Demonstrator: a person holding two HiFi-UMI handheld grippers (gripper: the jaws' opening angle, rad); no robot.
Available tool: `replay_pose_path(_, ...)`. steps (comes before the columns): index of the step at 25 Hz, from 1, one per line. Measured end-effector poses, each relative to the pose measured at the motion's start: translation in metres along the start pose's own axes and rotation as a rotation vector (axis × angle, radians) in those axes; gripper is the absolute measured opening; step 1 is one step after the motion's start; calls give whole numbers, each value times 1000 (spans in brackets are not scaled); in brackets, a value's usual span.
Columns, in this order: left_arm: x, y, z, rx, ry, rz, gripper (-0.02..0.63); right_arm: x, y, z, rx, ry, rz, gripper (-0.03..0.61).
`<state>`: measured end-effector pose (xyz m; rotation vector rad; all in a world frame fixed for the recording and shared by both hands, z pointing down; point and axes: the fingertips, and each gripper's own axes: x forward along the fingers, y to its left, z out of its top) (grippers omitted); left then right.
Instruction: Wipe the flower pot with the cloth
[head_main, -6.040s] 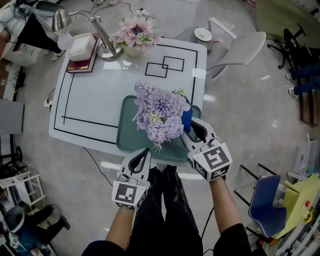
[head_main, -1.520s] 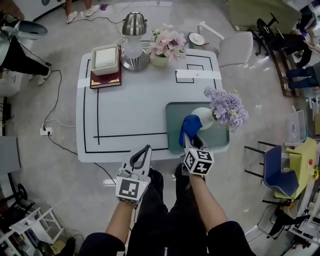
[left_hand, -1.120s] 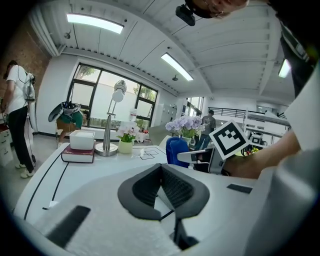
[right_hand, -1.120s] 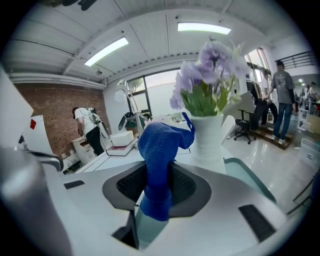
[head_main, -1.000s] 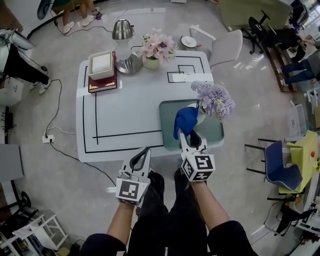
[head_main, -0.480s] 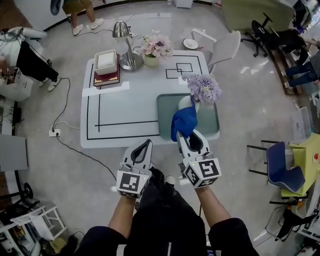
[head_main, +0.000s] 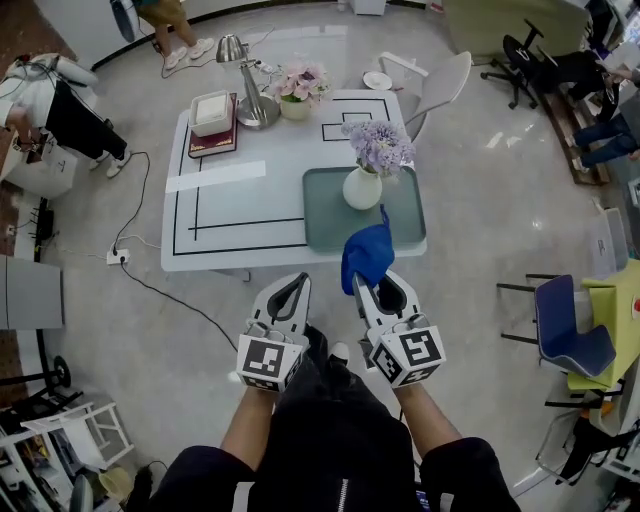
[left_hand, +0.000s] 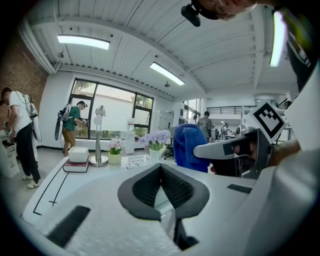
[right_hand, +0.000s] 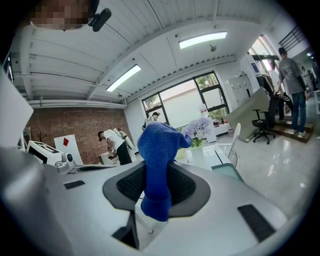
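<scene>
Flower pot (head_main: 362, 188) now stands upright on the tray (head_main: 325, 215); right gripper (head_main: 368, 289), clamping the cloth (head_main: 367, 258), has withdrawn from it; left gripper (head_main: 296, 285) closed, empty.

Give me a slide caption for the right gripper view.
Right gripper shut on a blue cloth, purple flowers in the distance.

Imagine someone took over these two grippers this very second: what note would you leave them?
Left gripper: shut and empty, held short of the white table.
Right gripper: shut on the blue cloth, which is lifted off the table's near edge.
Flower pot: upright on the green tray, purple flowers in it. Neither gripper touches it.
Done: the cloth is gripped.
Left: this moment does not show whether the pot has been wiped. If not, bring the cloth to it and wipe.
</scene>
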<state>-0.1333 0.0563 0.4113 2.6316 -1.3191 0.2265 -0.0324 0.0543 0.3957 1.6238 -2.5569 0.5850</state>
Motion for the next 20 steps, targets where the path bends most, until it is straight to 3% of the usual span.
replay_pose_path(10,-32,-50,3,25,-7,-9,6,-56,23,-19,5,14,45,112)
replay_pose_path(20,-59,-63,-6,33,8,-4,6,-75,49,-37,-18,41,85,112)
